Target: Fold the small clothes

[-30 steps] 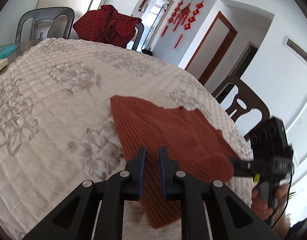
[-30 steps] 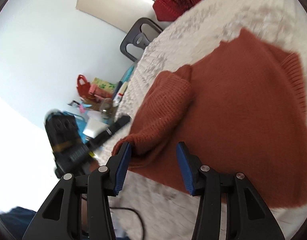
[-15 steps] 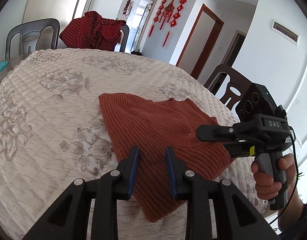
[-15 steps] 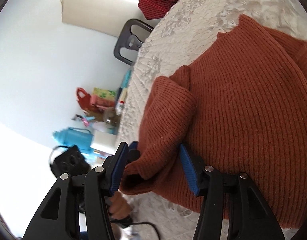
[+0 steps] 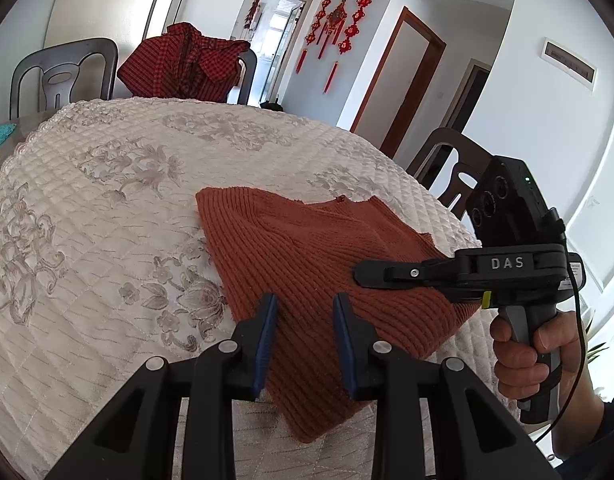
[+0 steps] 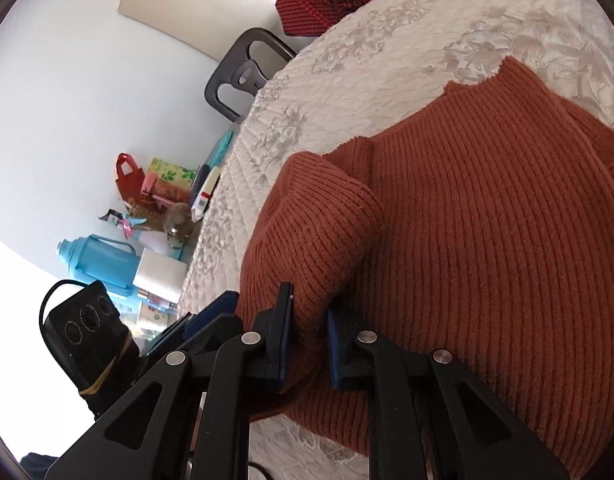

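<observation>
A rust-orange ribbed sweater [image 5: 307,248] lies on the white quilted tablecloth [image 5: 107,220], with one sleeve [image 6: 319,216] folded over its body. My right gripper [image 6: 309,320] is closing, and its blue pads pinch the cuff end of that folded sleeve. From the left wrist view the right gripper [image 5: 361,274] reaches in sideways over the sweater's right part, held by a person's hand [image 5: 523,344]. My left gripper [image 5: 303,316] hovers over the sweater's near edge with its jaws apart and nothing pinched. The left gripper's blue pads [image 6: 215,308] also show beside the sleeve.
A red checked garment [image 5: 183,64] hangs on a chair at the far side. Another dark chair [image 5: 447,160] stands at the table's right edge. A blue flask [image 6: 95,260], small bags [image 6: 147,184] and boxes crowd the table's far end beyond the cloth.
My right gripper has slid onto the folded sleeve and closed on it. My left gripper's jaws have spread apart and it has rolled slightly, staying over the sweater's near edge.
</observation>
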The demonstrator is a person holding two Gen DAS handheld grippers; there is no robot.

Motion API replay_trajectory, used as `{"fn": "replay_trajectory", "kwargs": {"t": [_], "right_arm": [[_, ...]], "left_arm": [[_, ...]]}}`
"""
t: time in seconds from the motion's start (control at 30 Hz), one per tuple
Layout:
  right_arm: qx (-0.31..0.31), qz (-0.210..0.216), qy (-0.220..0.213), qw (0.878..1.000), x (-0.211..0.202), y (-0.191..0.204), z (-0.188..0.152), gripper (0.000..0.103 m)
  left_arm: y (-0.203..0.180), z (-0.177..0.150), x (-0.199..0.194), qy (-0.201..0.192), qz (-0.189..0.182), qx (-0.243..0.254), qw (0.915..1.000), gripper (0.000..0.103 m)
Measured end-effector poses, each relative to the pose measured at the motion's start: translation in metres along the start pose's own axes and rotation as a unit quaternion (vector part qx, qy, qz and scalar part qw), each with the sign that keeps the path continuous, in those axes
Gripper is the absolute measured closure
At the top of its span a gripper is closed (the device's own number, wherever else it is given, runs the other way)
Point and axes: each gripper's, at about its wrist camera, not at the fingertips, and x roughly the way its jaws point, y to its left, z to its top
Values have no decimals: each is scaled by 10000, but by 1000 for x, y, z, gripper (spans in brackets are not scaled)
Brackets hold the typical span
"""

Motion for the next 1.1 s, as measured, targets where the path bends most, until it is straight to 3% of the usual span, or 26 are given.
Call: {"fn": "replay_trajectory", "kwargs": {"t": [0.1, 0.23, 0.37, 0.57, 0.63, 0.83, 0.97, 1.1], "right_arm": [[-168, 78, -177, 9997, -15, 5, 4, 90], [-494, 67, -722, 9961, -60, 10, 11, 90], [-567, -159, -1027, 9930, -98, -7, 9, 90], [-88, -701, -810, 9942, -102, -67, -2, 90], [28, -595, -819, 9949, -100, -80, -6, 90], [-158, -688, -845, 9939, -104, -68, -2, 90], [-507, -785, -1113, 9894, -124, -51, 0, 91], [-393, -1000, -1075, 9884, -126, -65, -2, 91]], "left_arm": [[-2, 6, -4, -90, -9, -26, 10000, 72], [-10, 15, -6, -202, -127, -1, 9997, 72], [-22, 17, 4, -120, -263, 102, 9995, 72], [-40, 10, 22, 127, -447, 273, 9985, 72], [-43, 10, 22, 125, -413, 312, 9986, 72], [-50, 15, 15, 54, -370, 350, 9987, 72], [-59, 19, 17, 5, -443, 473, 9979, 72], [-66, 13, 34, 203, -497, 657, 9964, 72]]}}
